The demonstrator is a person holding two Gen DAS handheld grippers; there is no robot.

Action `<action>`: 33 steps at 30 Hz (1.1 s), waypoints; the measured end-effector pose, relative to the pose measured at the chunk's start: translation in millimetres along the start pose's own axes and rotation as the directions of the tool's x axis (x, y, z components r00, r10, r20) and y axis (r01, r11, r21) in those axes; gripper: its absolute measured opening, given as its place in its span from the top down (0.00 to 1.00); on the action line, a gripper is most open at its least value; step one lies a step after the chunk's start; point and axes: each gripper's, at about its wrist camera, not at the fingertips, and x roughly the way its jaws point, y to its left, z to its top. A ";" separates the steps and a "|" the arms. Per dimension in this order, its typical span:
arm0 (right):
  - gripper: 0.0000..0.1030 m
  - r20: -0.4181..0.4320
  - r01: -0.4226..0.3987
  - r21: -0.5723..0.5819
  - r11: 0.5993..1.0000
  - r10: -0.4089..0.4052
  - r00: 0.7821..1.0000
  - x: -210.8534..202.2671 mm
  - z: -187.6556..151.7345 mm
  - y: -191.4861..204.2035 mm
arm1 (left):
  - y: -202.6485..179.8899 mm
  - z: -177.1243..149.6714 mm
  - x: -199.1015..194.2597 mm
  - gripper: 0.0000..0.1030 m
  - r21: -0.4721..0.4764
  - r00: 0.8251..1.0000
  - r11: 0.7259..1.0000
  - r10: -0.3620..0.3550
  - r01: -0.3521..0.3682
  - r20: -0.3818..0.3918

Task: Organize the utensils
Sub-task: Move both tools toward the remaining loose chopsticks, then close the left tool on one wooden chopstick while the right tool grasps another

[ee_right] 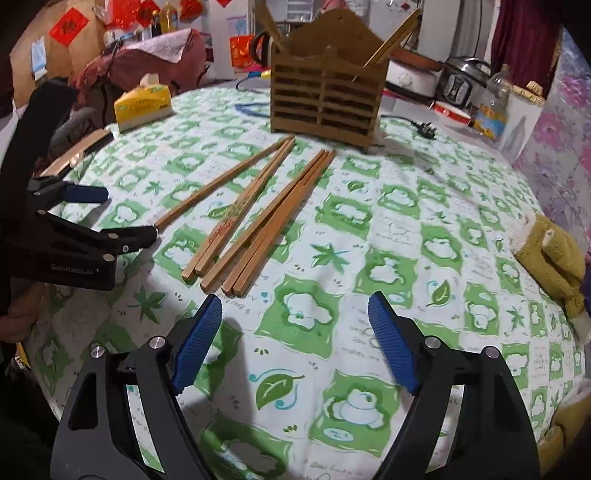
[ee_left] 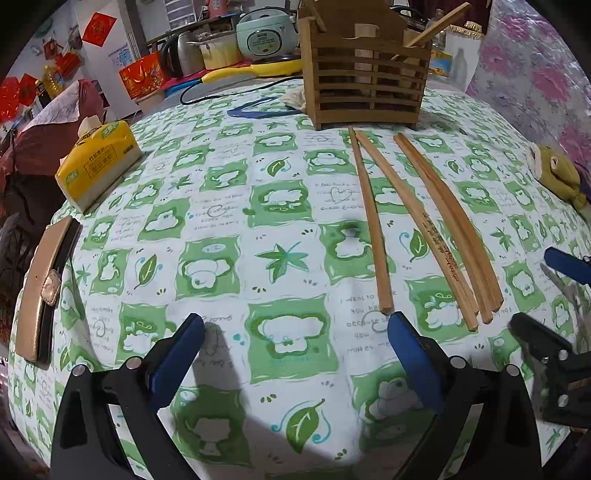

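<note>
Several wooden chopsticks (ee_left: 424, 229) lie side by side on the green and white tablecloth, pointing toward a slatted wooden utensil holder (ee_left: 365, 77) at the back. The holder has a chopstick (ee_left: 436, 26) standing in it. My left gripper (ee_left: 295, 328) is open and empty, just short of the near chopstick ends, to their left. In the right wrist view the chopsticks (ee_right: 255, 214) lie ahead and left of my right gripper (ee_right: 295, 306), which is open and empty; the holder (ee_right: 325, 88) stands behind them. The left gripper (ee_right: 96, 214) shows at the left there.
A yellow tissue pack (ee_left: 96, 158) and a flat gold and black case (ee_left: 44, 288) lie at the table's left. A green plush toy (ee_right: 550, 258) sits at the right edge. A blue band (ee_left: 258, 109), cables, cookers and a kettle crowd the back.
</note>
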 end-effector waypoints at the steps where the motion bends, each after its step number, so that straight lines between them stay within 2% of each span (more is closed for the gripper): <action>1: 0.24 -0.013 -0.001 -0.002 1.000 0.000 1.000 2.9 0.8 0.5 | 0.6 -0.3 0.5 0.05 -0.003 1.000 1.000 -0.004 0.004 -0.002; 8: 0.33 -0.048 -0.020 0.062 0.998 0.023 0.999 13.7 5.9 -8.2 | 2.1 0.1 2.9 0.05 -0.012 1.000 1.000 -0.015 0.015 -0.005; 10: 0.33 -0.054 0.002 0.113 0.994 0.004 0.999 13.5 4.1 -19.3 | 1.7 -0.3 2.3 0.05 -0.008 1.000 1.000 -0.010 0.010 -0.002; 13: 0.41 -0.056 0.009 0.184 0.983 0.001 0.998 12.3 1.8 -36.5 | 2.0 -0.5 2.2 0.05 -0.011 1.000 1.000 -0.015 0.014 -0.004; 17: 0.46 -0.038 0.006 0.157 0.988 0.000 0.999 9.0 0.3 -30.0 | 1.3 -0.6 1.6 0.05 -0.008 1.000 1.000 -0.017 0.017 -0.004; 23: 0.53 -0.034 -0.024 0.134 0.991 0.029 0.999 11.2 4.1 -21.7 | -6.6 -0.3 -0.4 0.05 0.035 0.998 0.998 -0.057 0.057 0.002; 27: 0.57 -0.031 -0.035 0.160 0.986 0.040 0.999 11.0 3.8 -26.1 | -10.9 1.0 0.0 0.14 0.047 0.996 0.995 -0.086 0.086 0.004; 33: 0.57 -0.029 -0.046 0.168 0.985 0.051 0.998 11.7 4.9 -25.6 | -15.9 4.5 0.3 0.28 0.053 0.996 0.995 -0.091 0.090 0.019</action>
